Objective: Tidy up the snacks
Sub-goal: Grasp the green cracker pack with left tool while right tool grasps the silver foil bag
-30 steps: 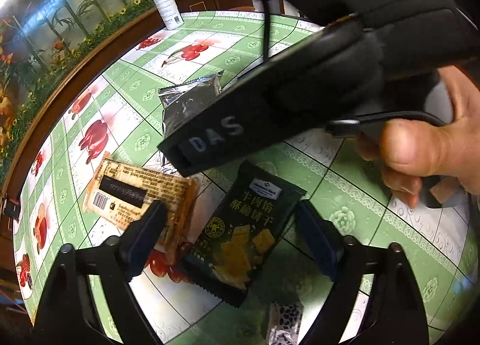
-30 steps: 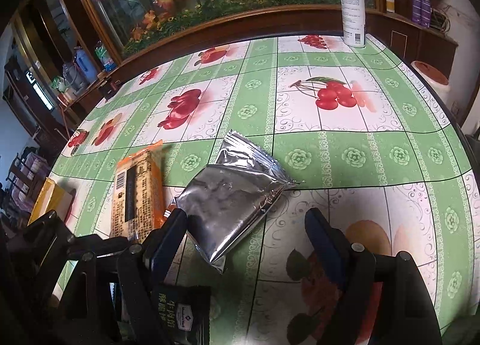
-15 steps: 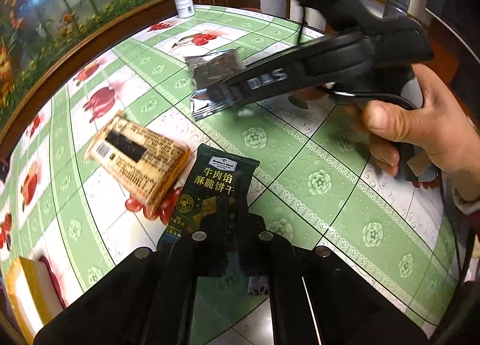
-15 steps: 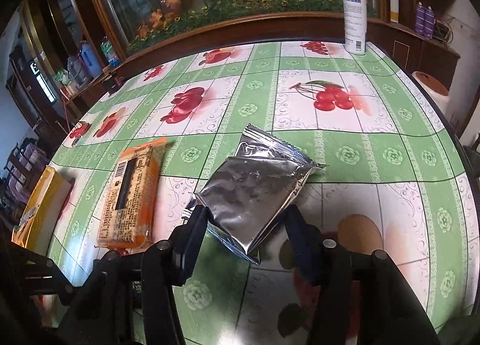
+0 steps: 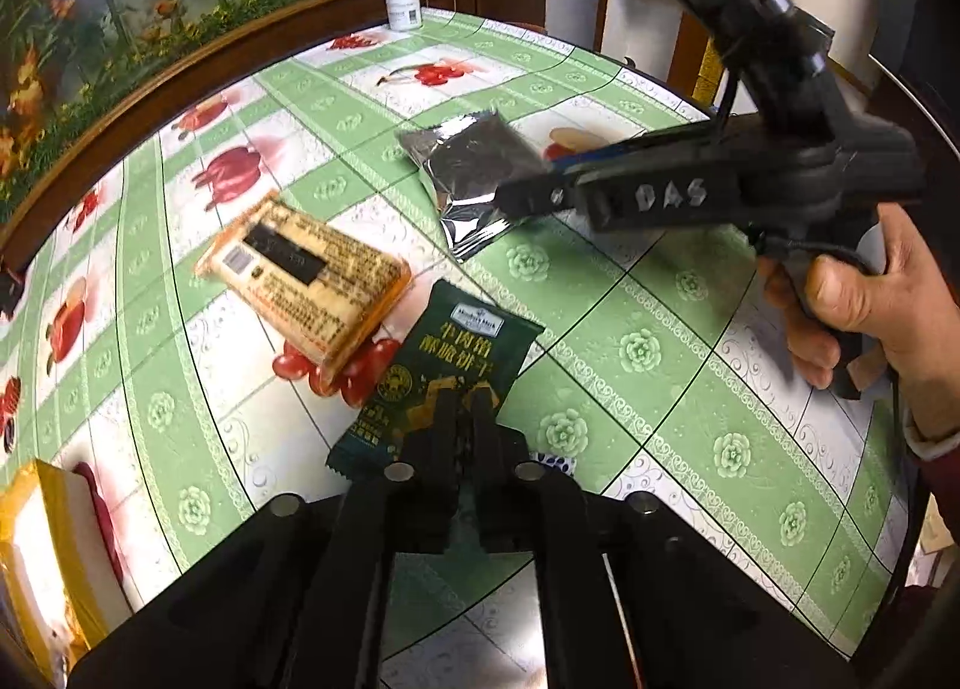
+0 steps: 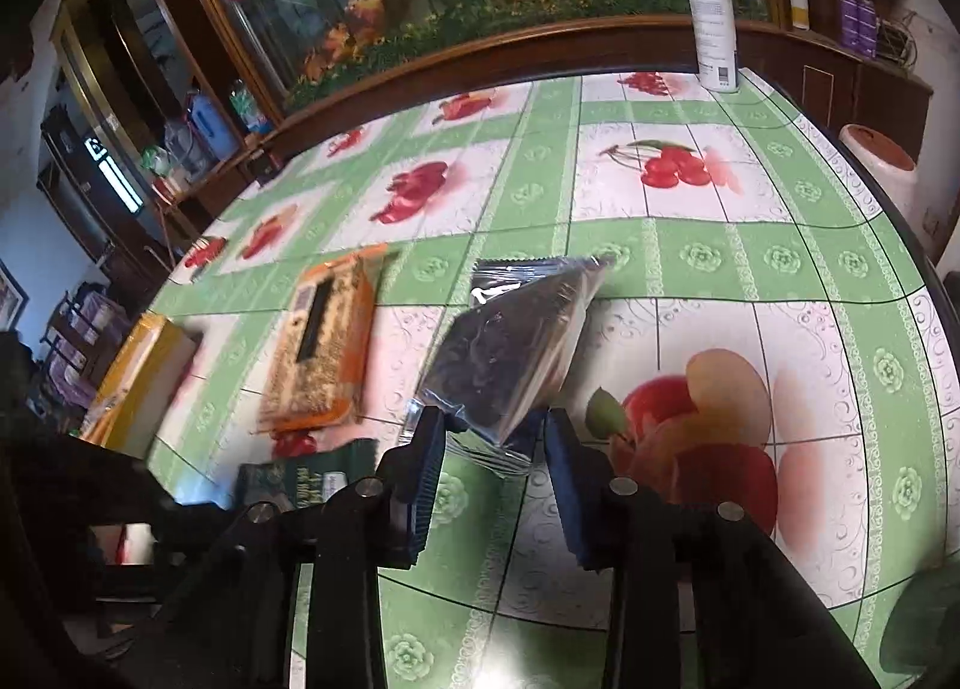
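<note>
While left tongs (image 5: 463, 410) pinch green biscuit packet (image 5: 447, 356), "DAS"-marked right tongs (image 6: 495, 428) closing around foil pouch (image 6: 516, 356).

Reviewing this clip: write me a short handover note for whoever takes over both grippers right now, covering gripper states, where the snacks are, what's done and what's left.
Left gripper: jaws shut on the near end of the dark green biscuit packet.
Right gripper: jaws have just been closing around the near corner of the silver foil packet; a firm pinch is not clear.
Orange cake packet: lying untouched on the table, beside the green one.
Yellow box: at the table's left edge.
Done: green packet gripped.
Left: confirm the grip on the silver packet, put both away, then fetch the orange one.
</note>
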Demonstrator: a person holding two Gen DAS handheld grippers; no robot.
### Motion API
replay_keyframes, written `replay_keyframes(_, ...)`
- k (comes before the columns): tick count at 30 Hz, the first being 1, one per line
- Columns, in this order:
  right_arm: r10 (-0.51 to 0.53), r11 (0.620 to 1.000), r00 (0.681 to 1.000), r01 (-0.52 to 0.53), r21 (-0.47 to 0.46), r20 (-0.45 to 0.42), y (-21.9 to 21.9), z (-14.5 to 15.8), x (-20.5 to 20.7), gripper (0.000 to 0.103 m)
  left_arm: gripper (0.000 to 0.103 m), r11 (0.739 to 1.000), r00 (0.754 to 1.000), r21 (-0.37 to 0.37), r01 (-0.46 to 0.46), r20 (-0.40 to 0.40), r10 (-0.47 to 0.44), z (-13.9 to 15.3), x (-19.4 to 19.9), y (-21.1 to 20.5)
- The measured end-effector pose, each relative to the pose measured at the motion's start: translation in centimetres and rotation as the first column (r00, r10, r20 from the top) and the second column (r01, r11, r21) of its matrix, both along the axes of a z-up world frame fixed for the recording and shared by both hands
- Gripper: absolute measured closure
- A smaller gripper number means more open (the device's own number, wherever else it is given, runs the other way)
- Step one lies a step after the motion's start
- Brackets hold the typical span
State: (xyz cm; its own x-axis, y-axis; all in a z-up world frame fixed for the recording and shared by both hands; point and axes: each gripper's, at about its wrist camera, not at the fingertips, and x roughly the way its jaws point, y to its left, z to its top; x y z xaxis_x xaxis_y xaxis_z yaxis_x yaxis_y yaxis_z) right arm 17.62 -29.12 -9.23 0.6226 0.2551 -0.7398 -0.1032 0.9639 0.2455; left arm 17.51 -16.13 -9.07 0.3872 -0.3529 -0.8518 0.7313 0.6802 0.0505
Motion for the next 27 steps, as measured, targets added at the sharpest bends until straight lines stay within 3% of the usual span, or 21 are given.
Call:
replay_keyframes(1, -0.002, 1.000, 1.000, 0.002, -0.009, -0.003, 0.1, -0.2, 0.0, 0.058, 0.073, 1.000, 1.000, 0.008, 0.007, 0.007, -0.007, 0.1, 0.2, -0.2)
replay_keyframes(2, -0.005, 1.000, 1.000, 0.005, -0.003, -0.003, 0.0, -0.3, 0.0, 0.054, 0.045, 1.000, 1.000, 0.021, 0.017, 0.015, -0.017, 0.1, 0.3, -0.4)
replay_keyframes(4, -0.033, 0.999, 0.999, 0.033, 0.011, 0.011, -0.2, 0.0, 0.0, 0.041, 0.026, 0.998, 0.998, 0.054, 0.023, 0.053, -0.026, 0.0, 0.6, -0.9)
replay_keyframes(5, -0.056, 0.998, 0.998, 0.056, 0.000, 0.017, -0.3, 0.1, -0.1, 0.033, 0.026, 0.997, 0.996, 0.072, 0.020, 0.082, -0.025, 0.0, 0.9, -1.2)
replay_keyframes(7, -0.104, 0.995, 0.994, 0.104, 0.001, 0.027, -0.8, 0.5, 0.2, 0.030, 0.025, 0.995, 0.998, 0.102, 0.013, 0.066, -0.020, -0.6, 1.8, -1.6)
replay_keyframes(8, -0.110, 0.994, 0.994, 0.110, 0.016, 0.021, -0.9, 0.5, 0.5, 0.030, 0.022, 0.994, 0.999, 0.108, 0.017, 0.042, -0.021, -1.0, 2.1, -1.8)
replay_keyframes(10, -0.113, 0.993, 0.994, 0.113, 0.019, 0.004, -0.4, 0.4, 1.4, 0.030, 0.020, 0.994, 0.997, 0.110, 0.025, 0.069, -0.033, -1.3, 2.2, -2.1)
replay_keyframes(15, -0.108, 0.991, 0.994, 0.107, -0.084, -0.017, 2.0, -0.3, 3.3, 0.031, 0.020, 0.991, 0.994, 0.119, 0.069, 0.082, -0.079, -1.4, 1.1, -2.2)
replay_keyframes(17, -0.098, 0.985, 0.995, 0.095, -0.144, -0.012, 2.8, -0.5, 3.6, 0.033, 0.032, 0.988, 0.991, 0.100, 0.118, 0.059, -0.124, -1.4, 0.2, -1.7)
replay_keyframes(19, -0.082, 0.981, 0.997, 0.080, -0.175, -0.004, 3.1, -0.6, 3.4, 0.038, 0.032, 0.988, 0.990, 0.076, 0.135, 0.024, -0.137, -1.4, 0.1, -1.3)
replay_keyframes(27, -0.064, 0.984, 0.998, 0.063, -0.164, -0.001, 2.7, -0.5, 3.0, 0.041, 0.033, 1.000, 0.998, 0.019, 0.013, -0.057, -0.011, -1.5, 4.7, -1.3)
